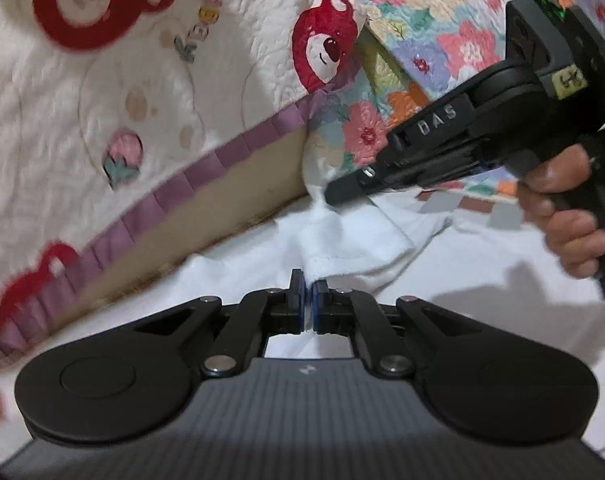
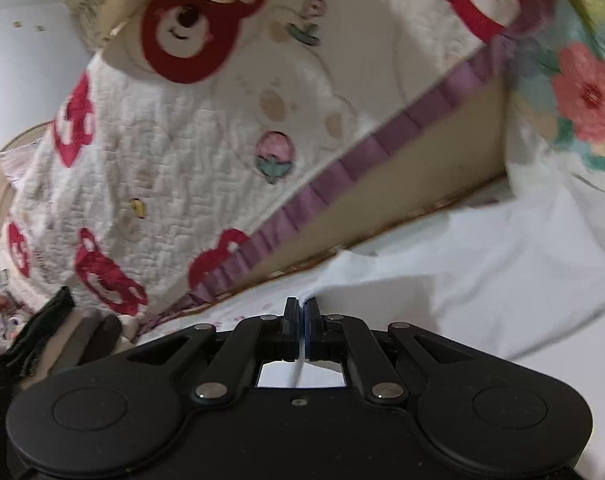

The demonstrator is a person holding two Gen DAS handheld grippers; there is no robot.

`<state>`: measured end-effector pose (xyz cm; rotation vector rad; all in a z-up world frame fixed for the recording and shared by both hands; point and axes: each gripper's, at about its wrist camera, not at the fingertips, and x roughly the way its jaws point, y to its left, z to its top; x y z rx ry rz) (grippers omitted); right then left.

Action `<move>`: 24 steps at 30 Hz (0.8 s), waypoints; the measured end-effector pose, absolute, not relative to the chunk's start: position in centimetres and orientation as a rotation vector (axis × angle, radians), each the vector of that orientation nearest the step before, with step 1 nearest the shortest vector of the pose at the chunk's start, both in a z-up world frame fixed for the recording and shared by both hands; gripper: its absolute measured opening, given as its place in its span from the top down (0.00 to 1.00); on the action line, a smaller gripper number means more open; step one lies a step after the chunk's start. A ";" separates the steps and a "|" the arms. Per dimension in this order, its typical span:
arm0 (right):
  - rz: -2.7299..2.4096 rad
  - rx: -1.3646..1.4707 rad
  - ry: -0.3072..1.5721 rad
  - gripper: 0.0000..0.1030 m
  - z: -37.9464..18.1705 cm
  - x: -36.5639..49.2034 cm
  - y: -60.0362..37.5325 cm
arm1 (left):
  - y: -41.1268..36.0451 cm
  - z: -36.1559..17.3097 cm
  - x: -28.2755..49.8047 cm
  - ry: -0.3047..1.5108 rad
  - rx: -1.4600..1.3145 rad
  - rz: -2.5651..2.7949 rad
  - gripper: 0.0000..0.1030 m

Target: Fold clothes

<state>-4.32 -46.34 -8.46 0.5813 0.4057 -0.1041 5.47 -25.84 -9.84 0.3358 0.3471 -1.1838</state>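
white shirt (image 1: 342, 240) is lying on the bed next to a bear-print quilt (image 1: 142, 120). left tool (image 1: 308, 286) is clamped tight on a fold of it, right tool (image 2: 302, 306) is pinched closed on another edge, lifting the cloth a bit.

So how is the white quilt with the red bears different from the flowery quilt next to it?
The bear quilt has a white ground with scattered red bears and strawberries; the floral quilt is packed with pink, orange and blue flowers. The bear quilt has a purple pleated border; no such trim shows on the floral quilt. The bear quilt's corner overlaps the floral quilt's edge. Both look stitched and padded.
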 end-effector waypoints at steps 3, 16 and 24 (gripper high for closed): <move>-0.074 0.567 0.404 0.96 -7.5 -3.0 -46.7 | -25.9 -10.5 6.2 0.443 0.276 -1.235 0.97; -0.036 0.670 0.436 0.96 -8.7 -2.4 -46.3 | -28.6 -12.9 1.9 0.220 0.547 -1.156 0.17; 0.073 0.720 0.500 0.95 -10.1 -2.2 -46.6 | -30.8 -14.1 5.3 0.376 0.590 -1.135 0.94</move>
